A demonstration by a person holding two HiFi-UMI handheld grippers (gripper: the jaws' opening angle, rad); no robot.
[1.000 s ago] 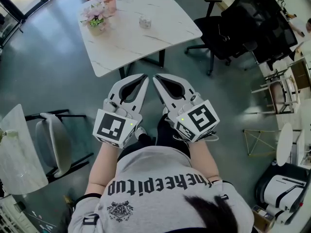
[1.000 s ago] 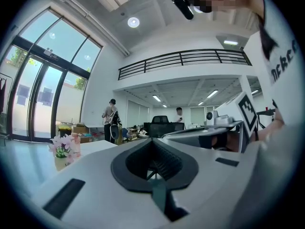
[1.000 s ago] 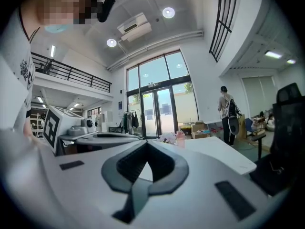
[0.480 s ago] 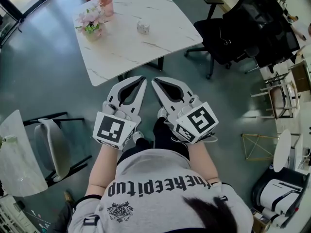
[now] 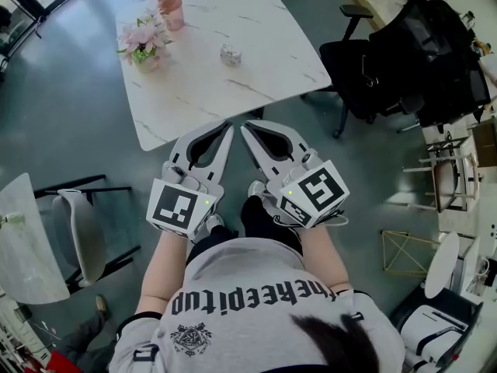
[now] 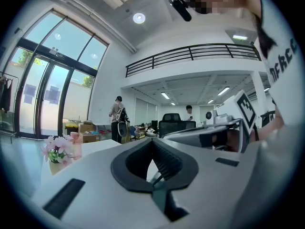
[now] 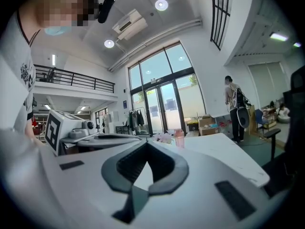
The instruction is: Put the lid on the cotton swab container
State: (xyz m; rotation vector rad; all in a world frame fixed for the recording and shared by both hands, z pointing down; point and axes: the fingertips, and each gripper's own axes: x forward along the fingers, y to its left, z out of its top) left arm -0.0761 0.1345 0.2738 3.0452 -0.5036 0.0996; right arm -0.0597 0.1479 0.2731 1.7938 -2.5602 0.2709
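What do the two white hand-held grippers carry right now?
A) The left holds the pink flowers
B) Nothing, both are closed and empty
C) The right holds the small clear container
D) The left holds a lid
B: the left gripper and the right gripper each have their jaws closed tip to tip with nothing between them, and the small clear container sits apart from them on the white marble table.

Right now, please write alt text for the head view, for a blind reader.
Seen from above, a person holds the left tongs and right tongs, both shut and empty, pointed at a white marble table. On it stand pink flowers, a pink cup and a small clear container.
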